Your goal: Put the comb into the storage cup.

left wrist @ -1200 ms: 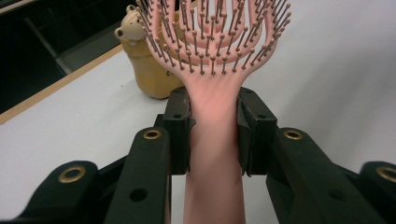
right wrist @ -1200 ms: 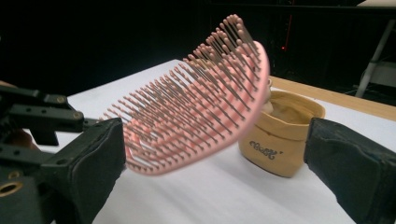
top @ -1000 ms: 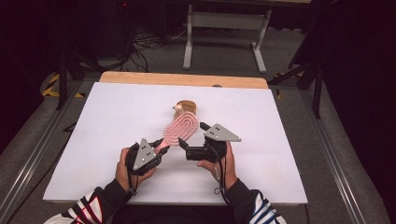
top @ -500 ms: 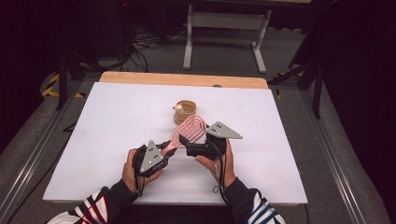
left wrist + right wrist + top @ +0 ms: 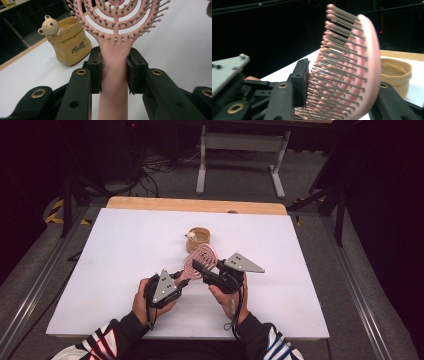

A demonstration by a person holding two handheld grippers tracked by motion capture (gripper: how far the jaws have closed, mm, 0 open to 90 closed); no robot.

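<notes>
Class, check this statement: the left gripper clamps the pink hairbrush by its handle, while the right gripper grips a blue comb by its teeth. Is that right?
One mistake: no blue comb. The right gripper has just been closing on the bristled head of the same pink hairbrush, as the right gripper view shows. The left gripper does clamp its handle.

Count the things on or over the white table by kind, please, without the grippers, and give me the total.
Pink hairbrush: 1
Tan pouch with a small bear figure: 1
Total: 2
</notes>
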